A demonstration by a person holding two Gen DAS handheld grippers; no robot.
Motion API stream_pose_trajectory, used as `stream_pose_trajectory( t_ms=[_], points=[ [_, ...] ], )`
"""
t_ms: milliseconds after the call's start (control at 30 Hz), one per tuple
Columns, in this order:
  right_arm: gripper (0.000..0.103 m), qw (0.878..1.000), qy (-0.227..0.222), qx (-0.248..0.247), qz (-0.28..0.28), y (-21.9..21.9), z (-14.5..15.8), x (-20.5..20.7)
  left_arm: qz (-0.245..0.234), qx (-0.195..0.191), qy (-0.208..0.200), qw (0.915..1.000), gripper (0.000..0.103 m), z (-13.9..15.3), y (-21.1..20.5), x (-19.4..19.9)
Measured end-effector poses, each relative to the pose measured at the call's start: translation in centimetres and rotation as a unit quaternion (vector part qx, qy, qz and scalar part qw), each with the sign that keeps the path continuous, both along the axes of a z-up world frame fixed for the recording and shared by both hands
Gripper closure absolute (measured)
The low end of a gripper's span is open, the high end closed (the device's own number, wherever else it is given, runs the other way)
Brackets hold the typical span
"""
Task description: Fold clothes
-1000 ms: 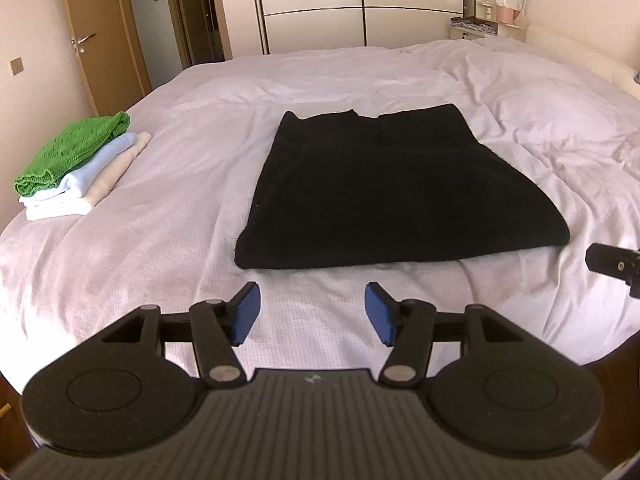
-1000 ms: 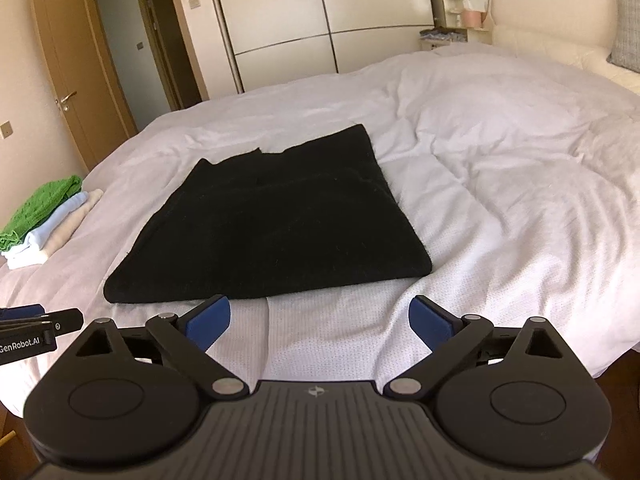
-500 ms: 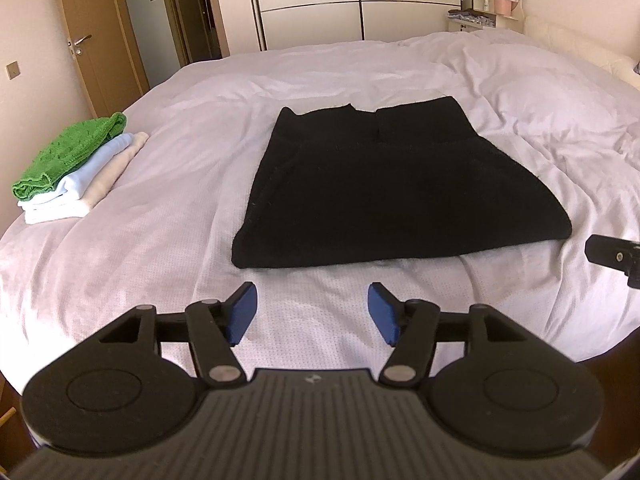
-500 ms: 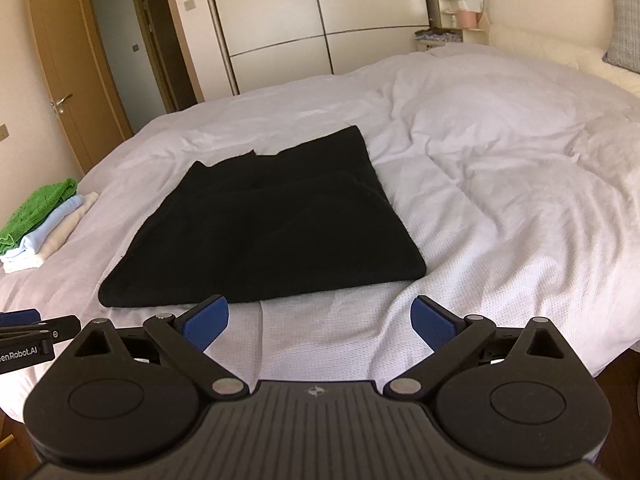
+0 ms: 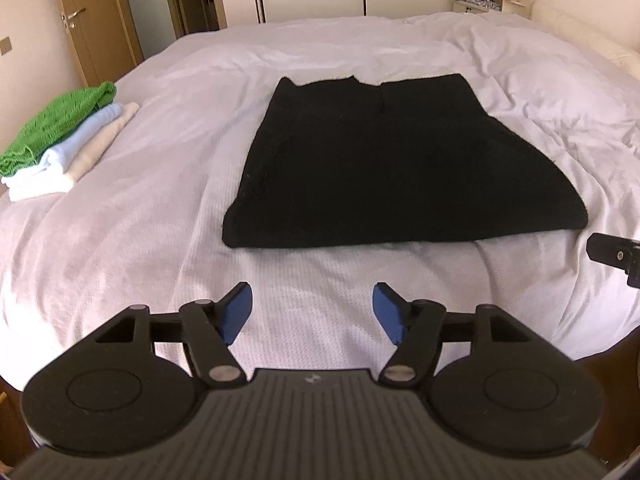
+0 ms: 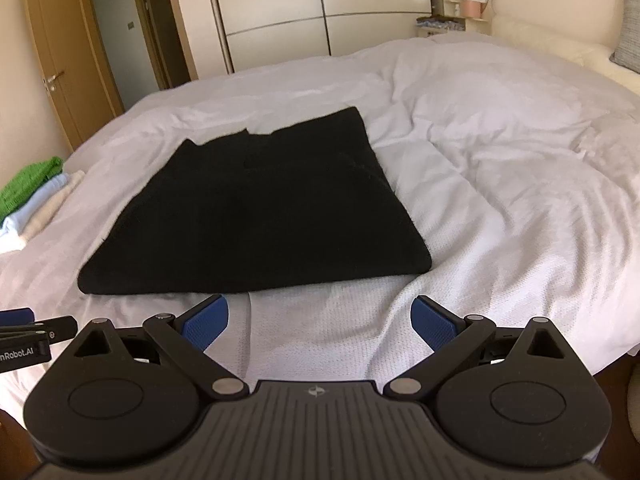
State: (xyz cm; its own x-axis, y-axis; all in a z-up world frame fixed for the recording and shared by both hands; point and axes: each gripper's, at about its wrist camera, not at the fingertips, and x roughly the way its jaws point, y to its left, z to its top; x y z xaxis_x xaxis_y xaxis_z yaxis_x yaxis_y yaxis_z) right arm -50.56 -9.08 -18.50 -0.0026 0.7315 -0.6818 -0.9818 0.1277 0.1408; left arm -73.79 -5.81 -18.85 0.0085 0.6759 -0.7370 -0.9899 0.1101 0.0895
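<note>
Black knit garment (image 5: 396, 164) lies flat, partly folded, mid-bed on the white bedspread (image 5: 152, 184). It looks soft, limp and thick; likely to sag and drag when lifted, not slippery. Best hold, by judgement: the two near corners, one per claw.

Left claw (image 5: 312, 314) is spread apart and empty, short of the near edge, toward its left half. Right claw (image 6: 320, 322) is spread wide and empty, just short of the same edge, toward the right corner.

Stack of folded clothes (image 5: 60, 140) sits well apart at left.
</note>
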Motion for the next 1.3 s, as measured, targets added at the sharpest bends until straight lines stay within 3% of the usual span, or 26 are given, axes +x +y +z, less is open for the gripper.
stream_pose_trajectory(
  t_ms=[267,333,367,467,567,667,733,833,967,1067,1100,1133,1300],
  points=[
    [0.003,1.000,-0.010,-0.009,0.006,1.7,-1.2,0.0,-0.010,0.005,-0.001,0.9999,0.039,-1.4,1.7,-0.6],
    [0.003,1.000,-0.016,0.003,0.019,1.9,-1.5,0.0,-0.023,0.022,0.004,0.9995,0.032,-1.9,1.9,-0.8],
    [0.003,0.999,-0.024,0.018,0.032,1.8,-1.6,-0.1,-0.033,0.036,0.013,0.9987,0.023,-2.2,2.0,-0.8],
    [0.003,0.994,-0.065,0.063,0.064,1.4,-2.2,-0.3,-0.068,0.072,0.077,0.9921,0.021,-3.2,2.0,-0.6],
    [0.003,0.985,-0.128,0.066,0.090,1.8,-3.7,-0.1,-0.123,0.110,0.161,0.9732,0.023,-4.8,2.1,-0.3],
    [0.003,0.964,-0.224,0.069,0.128,2.2,-5.8,0.1,-0.206,0.137,0.266,0.9317,0.026,-7.1,2.1,0.3],
    [0.003,0.941,-0.288,0.070,0.161,2.4,-7.2,0.0,-0.266,0.146,0.335,0.8920,0.029,-9.0,2.2,0.4],
    [0.005,0.893,-0.388,0.077,0.216,2.8,-9.2,-0.3,-0.321,0.156,0.429,0.8298,0.040,-11.7,3.0,0.0],
    [0.010,0.837,-0.470,0.071,0.270,4.0,-11.5,-0.4,-0.391,0.148,0.491,0.7645,0.064,-14.1,4.2,-1.1],
    [0.017,0.793,-0.525,0.058,0.302,5.0,-13.7,-0.3,-0.430,0.159,0.532,0.7115,0.068,-15.8,4.5,-2.0],
    [0.018,0.781,-0.539,0.062,0.309,5.1,-14.3,-0.2,-0.438,0.163,0.542,0.6979,0.068,-16.3,4.7,-2.3],
    [0.019,0.770,-0.550,0.068,0.315,5.2,-14.8,-0.2,-0.441,0.166,0.547,0.6915,0.068,-16.7,5.1,-2.4],
    [0.030,0.746,-0.573,0.091,0.326,6.8,-16.1,0.1,-0.457,0.193,0.572,0.6534,0.074,-18.2,6.7,-2.6]
  ],
)
